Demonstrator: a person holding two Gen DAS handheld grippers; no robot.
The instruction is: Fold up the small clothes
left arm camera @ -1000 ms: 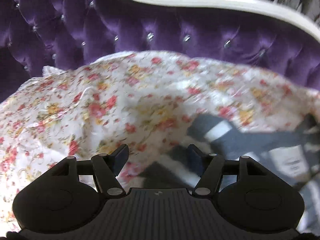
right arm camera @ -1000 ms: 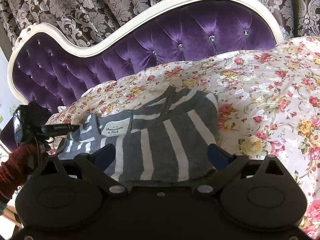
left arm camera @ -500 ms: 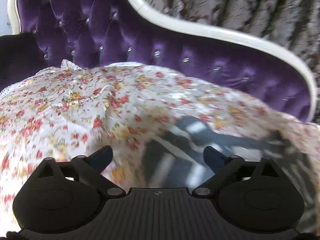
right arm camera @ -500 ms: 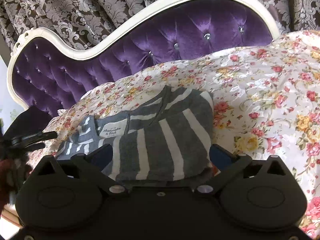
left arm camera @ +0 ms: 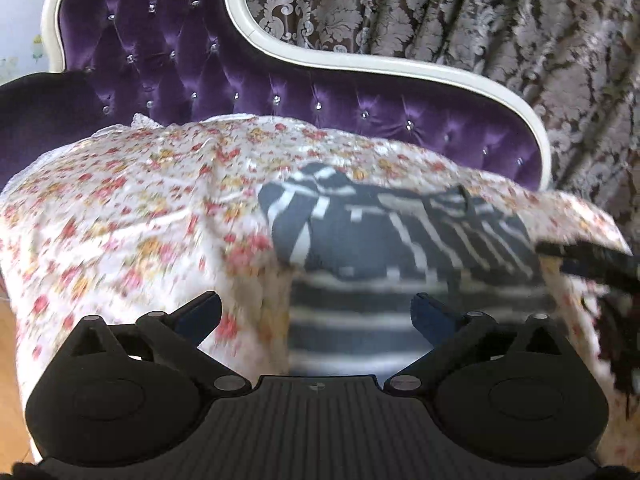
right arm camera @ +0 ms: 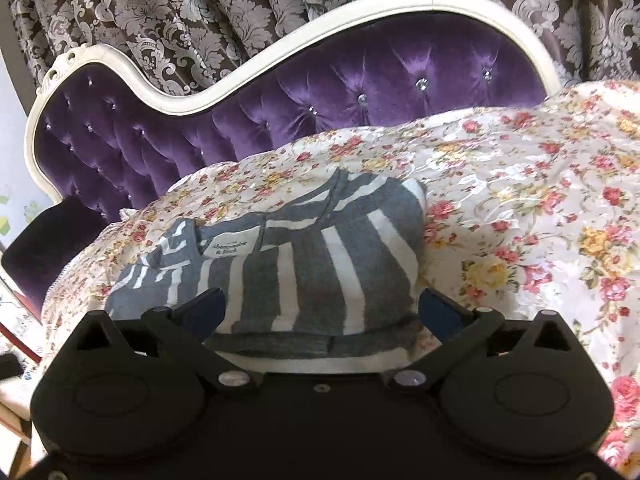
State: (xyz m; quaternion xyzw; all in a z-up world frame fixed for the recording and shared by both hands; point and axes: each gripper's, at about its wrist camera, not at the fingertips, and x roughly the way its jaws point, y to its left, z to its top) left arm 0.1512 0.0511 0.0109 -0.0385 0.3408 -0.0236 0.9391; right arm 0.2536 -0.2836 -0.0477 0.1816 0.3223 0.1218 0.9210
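Striped sweater (right arm camera: pixel 304 264): folded, centre frame on floral bedspread (right arm camera: pixel 540 208). Right claw (right arm camera: pixel 322 308): wide open, empty, sweater just beyond. Left claw (left arm camera: pixel 316 312): just opened wide, apparently empty; sweater blurred, centre-right.

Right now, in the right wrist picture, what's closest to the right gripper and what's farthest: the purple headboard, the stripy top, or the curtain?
From the right gripper:
1. Stripy top, lying on the flowery bedspread just ahead of the open gripper.
2. Purple headboard, standing behind the bed.
3. Curtain, hanging behind the headboard, along the top of the picture.
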